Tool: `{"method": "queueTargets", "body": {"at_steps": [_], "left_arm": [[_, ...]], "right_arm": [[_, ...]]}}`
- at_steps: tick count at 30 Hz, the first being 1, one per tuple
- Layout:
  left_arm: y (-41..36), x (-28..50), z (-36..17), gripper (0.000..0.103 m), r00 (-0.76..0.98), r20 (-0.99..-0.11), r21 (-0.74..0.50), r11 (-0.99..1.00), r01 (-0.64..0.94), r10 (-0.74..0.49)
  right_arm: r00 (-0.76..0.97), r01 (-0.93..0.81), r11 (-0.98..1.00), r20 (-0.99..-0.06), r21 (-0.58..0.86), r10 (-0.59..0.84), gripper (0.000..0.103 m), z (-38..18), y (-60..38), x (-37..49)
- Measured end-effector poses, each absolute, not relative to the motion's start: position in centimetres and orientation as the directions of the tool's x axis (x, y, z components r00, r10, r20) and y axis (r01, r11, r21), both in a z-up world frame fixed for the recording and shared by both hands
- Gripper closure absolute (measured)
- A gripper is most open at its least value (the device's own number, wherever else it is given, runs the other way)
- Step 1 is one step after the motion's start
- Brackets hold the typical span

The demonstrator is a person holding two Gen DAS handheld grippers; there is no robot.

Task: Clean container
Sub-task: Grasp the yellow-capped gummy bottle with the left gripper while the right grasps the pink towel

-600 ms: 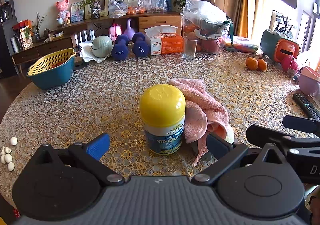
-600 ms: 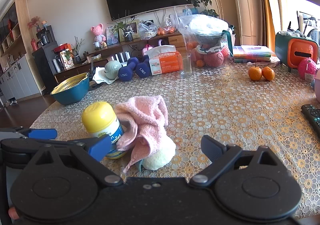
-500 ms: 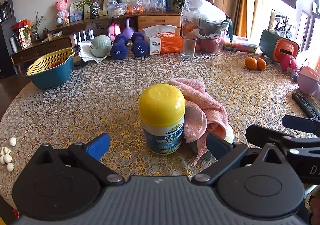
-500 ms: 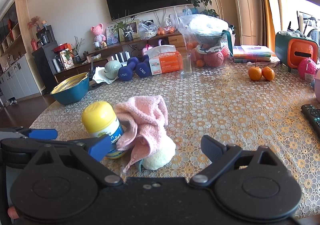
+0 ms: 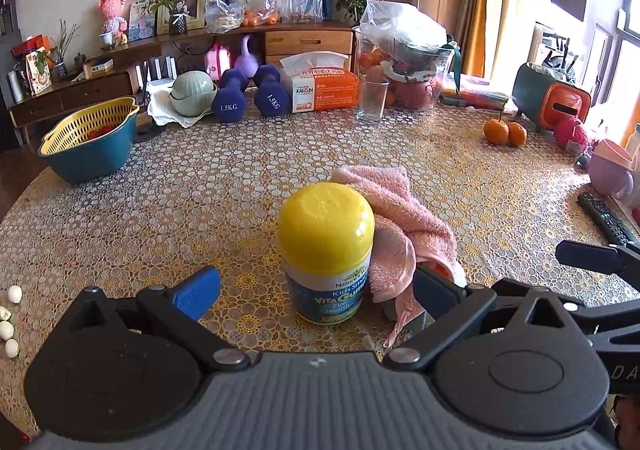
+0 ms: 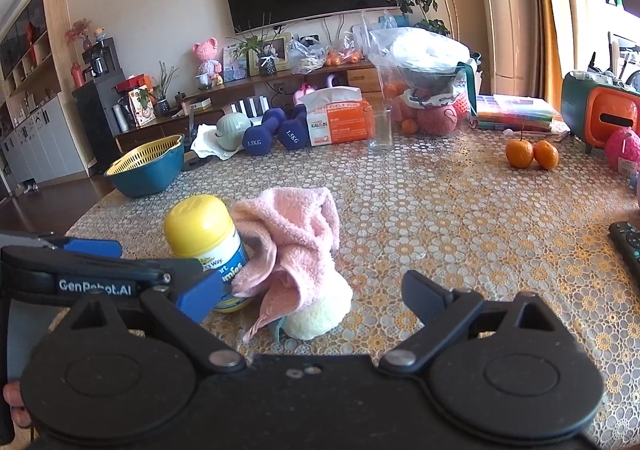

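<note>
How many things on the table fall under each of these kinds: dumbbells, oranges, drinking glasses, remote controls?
Dumbbells: 2
Oranges: 2
Drinking glasses: 1
Remote controls: 1
Total: 6

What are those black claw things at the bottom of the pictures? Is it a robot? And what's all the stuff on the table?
No robot: a person holds two grabbing tools, one in each hand. Each tool has a camera looking out along its two fingers, so each picture is what one tool sees. In the left tool's picture, the left gripper is open, with the vitamin bottle with the yellow lid standing between its fingers, not squeezed. The right tool's picture shows the right gripper open too, pointing at the pink towel leaning against the bottle. Nothing is held. Farther back on the patterned table are dumbbells, a tissue box, a glass and two oranges.
</note>
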State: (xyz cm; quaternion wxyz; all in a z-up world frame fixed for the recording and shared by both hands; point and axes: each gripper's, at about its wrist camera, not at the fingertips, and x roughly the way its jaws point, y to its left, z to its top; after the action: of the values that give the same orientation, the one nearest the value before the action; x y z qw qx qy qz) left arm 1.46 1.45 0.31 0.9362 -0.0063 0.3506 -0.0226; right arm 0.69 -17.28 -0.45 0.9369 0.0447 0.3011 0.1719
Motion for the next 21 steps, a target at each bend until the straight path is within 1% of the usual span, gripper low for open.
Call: {"method": "queueTargets", "body": {"at_steps": [4,9,13,15,16,18,19,21], "left_arm": [[1.5,2.7,0.9,0.0,0.765,-0.639,-0.02,0.996,0.085,-0.078],[1.0,4.2,0.5,0.001,0.761,-0.644,0.019,0.992,0.126,-0.084],[1.2,5.5,0.3,0.002,0.75,-0.655,-0.002,0.992,0.125,-0.095],[1.2,6.2,0.4,0.011,0.74,-0.664,-0.015,0.992,0.126,-0.104],[1.3,6.4,0.4,0.012,0.736,-0.667,-0.023,0.991,0.129,-0.111],[1.3,6.9,0.3,0.022,0.724,-0.678,-0.034,0.989,0.143,-0.128],[1.4,7.0,0.2,0.025,0.716,-0.685,-0.04,0.988,0.147,-0.134],[1.4,7.2,-0.1,0.034,0.703,-0.697,-0.05,0.987,0.153,-0.144]], "right_arm": [[0.739,-0.332,0.932,-0.574,0.148,0.354,0.009,-0.7,-17.0,1.8],[0.704,-0.387,0.914,-0.6,0.122,0.379,0.012,-1.5,-16.0,3.6],[0.673,-0.445,0.889,-0.613,0.112,0.414,0.013,-2.6,-14.5,5.0],[0.662,-0.466,0.877,-0.611,0.118,0.434,0.015,-3.0,-13.8,5.7],[0.663,-0.469,0.876,-0.609,0.113,0.434,0.016,-3.2,-13.5,6.0],[0.663,-0.475,0.872,-0.605,0.117,0.442,0.017,-3.6,-13.0,6.8],[0.662,-0.474,0.872,-0.604,0.12,0.443,0.018,-3.8,-12.9,7.2],[0.658,-0.463,0.878,-0.615,0.123,0.434,0.023,-4.2,-12.8,8.1]]}}
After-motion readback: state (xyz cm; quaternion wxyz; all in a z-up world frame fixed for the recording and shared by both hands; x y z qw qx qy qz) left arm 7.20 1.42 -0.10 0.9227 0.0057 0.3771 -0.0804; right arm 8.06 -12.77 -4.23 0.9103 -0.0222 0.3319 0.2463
